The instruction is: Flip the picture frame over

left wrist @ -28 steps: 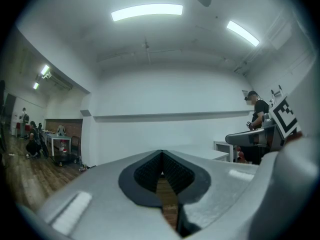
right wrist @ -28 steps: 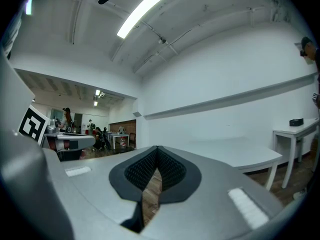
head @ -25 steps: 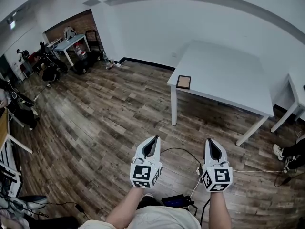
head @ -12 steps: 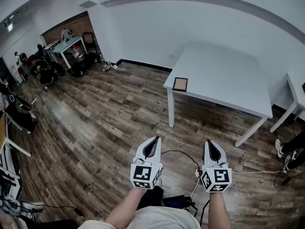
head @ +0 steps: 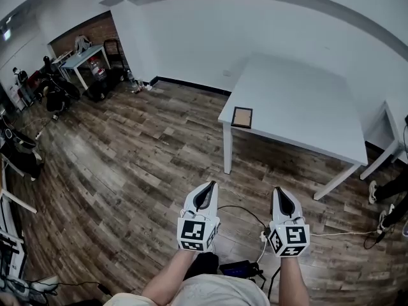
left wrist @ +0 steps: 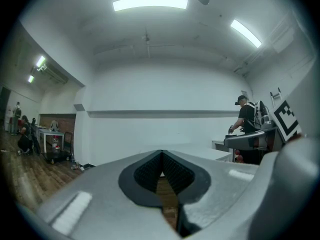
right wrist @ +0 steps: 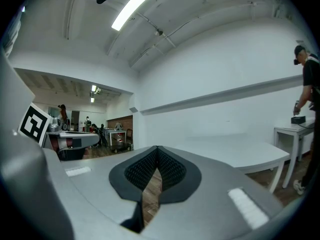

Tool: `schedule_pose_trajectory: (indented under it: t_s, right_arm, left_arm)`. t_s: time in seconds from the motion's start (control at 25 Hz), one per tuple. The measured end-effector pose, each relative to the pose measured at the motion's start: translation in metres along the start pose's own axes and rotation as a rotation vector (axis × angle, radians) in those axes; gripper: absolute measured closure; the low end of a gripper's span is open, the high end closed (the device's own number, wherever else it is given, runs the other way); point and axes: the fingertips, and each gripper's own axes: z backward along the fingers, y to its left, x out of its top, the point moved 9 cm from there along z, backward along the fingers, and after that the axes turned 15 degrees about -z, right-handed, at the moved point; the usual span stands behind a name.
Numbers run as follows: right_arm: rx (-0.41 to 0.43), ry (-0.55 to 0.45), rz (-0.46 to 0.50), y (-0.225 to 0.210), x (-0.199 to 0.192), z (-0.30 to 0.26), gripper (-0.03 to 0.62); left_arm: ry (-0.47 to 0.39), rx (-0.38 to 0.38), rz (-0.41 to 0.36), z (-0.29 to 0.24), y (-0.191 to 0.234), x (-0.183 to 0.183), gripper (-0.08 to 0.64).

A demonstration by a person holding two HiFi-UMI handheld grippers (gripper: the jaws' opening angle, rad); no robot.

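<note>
A small dark-edged picture frame (head: pixel 241 117) with a brown face lies flat near the left corner of a white table (head: pixel 306 107) some way ahead of me. My left gripper (head: pixel 204 193) and right gripper (head: pixel 281 196) are held side by side low in the head view, well short of the table, over the wood floor. Both are shut with nothing between the jaws. In the left gripper view the left gripper (left wrist: pixel 162 166) has its tips touching, and in the right gripper view the right gripper (right wrist: pixel 157 160) does too. The frame does not show in either gripper view.
A second white table (head: pixel 396 116) stands at the far right, with a person's shoes (head: pixel 380 218) near it. Cables and a power strip (head: pixel 262 236) lie on the floor by my feet. Desks, chairs and people (head: pixel 54 88) fill the far left. A person (left wrist: pixel 246 118) stands at another table.
The view has drifted slightly; the table and frame sit a little nearer and lower in view. Both grippers have stayed shut in the same spot.
</note>
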Motion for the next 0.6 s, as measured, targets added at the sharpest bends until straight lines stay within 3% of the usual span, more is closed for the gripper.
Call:
schedule_pose_trajectory:
  t_s: [0.6]
  right_arm:
    - [-0.039,0.009,0.020,0.034,0.010,-0.124,0.569]
  left_arm:
    - [-0.034,-0.057,0.027,-0.083,0.098,-0.018,0.560]
